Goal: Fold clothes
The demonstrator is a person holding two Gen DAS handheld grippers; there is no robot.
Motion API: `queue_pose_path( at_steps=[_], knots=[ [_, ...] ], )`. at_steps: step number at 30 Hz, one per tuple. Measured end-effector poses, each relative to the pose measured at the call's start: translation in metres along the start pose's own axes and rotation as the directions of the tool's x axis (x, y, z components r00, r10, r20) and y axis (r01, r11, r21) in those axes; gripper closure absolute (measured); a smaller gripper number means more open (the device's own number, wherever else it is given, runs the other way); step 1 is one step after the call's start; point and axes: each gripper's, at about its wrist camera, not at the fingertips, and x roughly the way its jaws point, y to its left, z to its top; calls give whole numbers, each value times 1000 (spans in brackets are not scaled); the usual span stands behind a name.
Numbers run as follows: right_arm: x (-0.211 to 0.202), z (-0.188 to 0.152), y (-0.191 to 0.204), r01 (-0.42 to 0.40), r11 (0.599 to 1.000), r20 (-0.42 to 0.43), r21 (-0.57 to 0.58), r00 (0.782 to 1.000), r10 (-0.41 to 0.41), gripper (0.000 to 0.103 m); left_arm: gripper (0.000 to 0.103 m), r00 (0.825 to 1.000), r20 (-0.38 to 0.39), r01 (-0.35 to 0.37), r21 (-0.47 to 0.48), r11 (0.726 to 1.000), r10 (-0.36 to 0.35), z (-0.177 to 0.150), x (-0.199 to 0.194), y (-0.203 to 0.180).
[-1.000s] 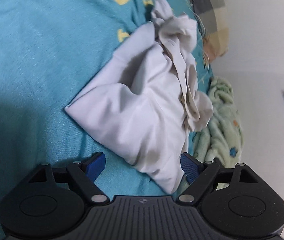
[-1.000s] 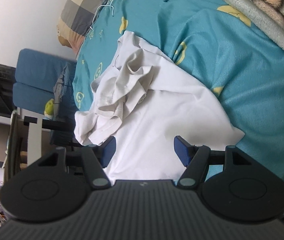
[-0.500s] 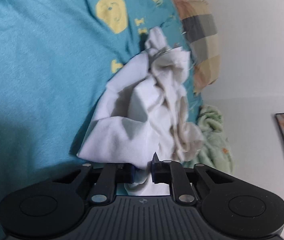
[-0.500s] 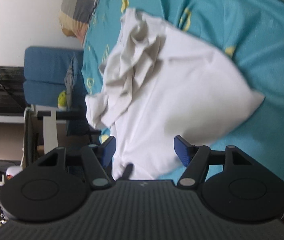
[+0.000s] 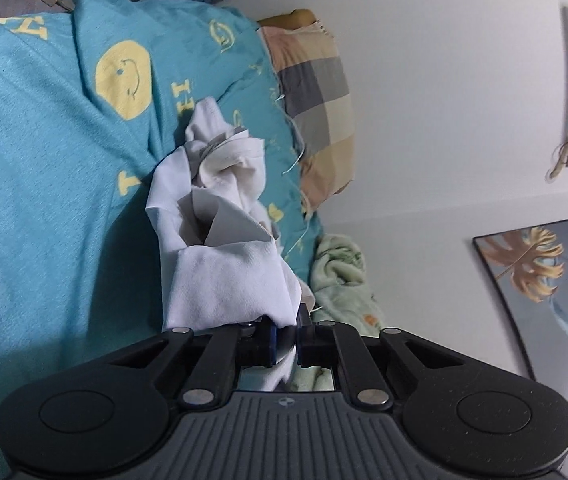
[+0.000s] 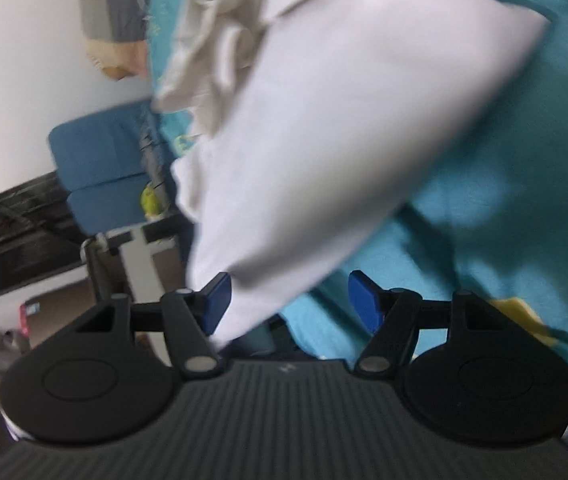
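A white garment lies crumpled on a teal bedsheet with yellow smiley prints. My left gripper is shut on the near edge of the garment and holds it raised off the sheet. In the right wrist view the same white garment fills the middle, blurred, with its lower corner hanging between the blue pads. My right gripper is open, its fingers either side of that corner and not closed on it.
A checked pillow lies at the head of the bed against a white wall. A pale green blanket is bunched beside it. A blue chair and a desk frame stand off the bed's left side.
My left gripper closed on the garment's edge and lifted it, bunching the cloth. The right gripper stayed open and moved closer to the garment's lower corner.
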Motion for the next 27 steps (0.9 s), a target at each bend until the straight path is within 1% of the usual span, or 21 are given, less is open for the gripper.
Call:
queue_pose_path(
  at_steps=[2, 5, 7, 9, 10, 11, 13, 17, 20, 24, 27],
  knots=[
    [1, 2, -7, 37, 999, 27, 25, 999, -37, 36, 95, 1000, 6, 5, 1, 1000, -5, 0, -2, 0],
    [-13, 10, -10, 20, 999, 135, 43, 990, -26, 36, 95, 1000, 12, 5, -13, 1000, -5, 2, -3, 1],
    [-26, 13, -10, 17, 999, 220, 42, 975, -26, 35, 95, 1000, 16, 6, -22, 1000, -5, 4, -2, 1],
    [-35, 15, -10, 19, 999, 281, 32, 959, -28, 37, 95, 1000, 17, 5, -29, 1000, -5, 5, -3, 0],
    [-38, 15, -9, 25, 1000, 294, 16, 955, -29, 50, 95, 1000, 15, 7, -30, 1000, -6, 5, -3, -1],
    [-40, 14, -7, 32, 999, 307, -1, 951, -30, 70, 95, 1000, 12, 9, -26, 1000, -8, 5, -4, -3],
    [-44, 12, -2, 42, 998, 335, -38, 942, -27, 91, 95, 1000, 7, 10, -12, 1000, -9, 4, -7, -8],
    [-58, 5, 19, 44, 986, 388, -161, 922, 23, 94, 96, 1000, 15, -2, -23, 1000, 3, 4, -21, -21],
    [-68, -6, 33, 49, 974, 397, -222, 917, 45, 95, 96, 999, 33, 14, -25, 1000, -13, 3, -40, -39],
    [-89, -31, 42, 51, 959, 410, -278, 910, 70, 95, 96, 999, 42, 10, 7, 1000, -10, -6, -60, -66],
    [-109, -51, 45, 50, 949, 415, -312, 905, 89, 95, 96, 998, 55, -4, 50, 999, 1, -19, -84, -82]
  ],
)
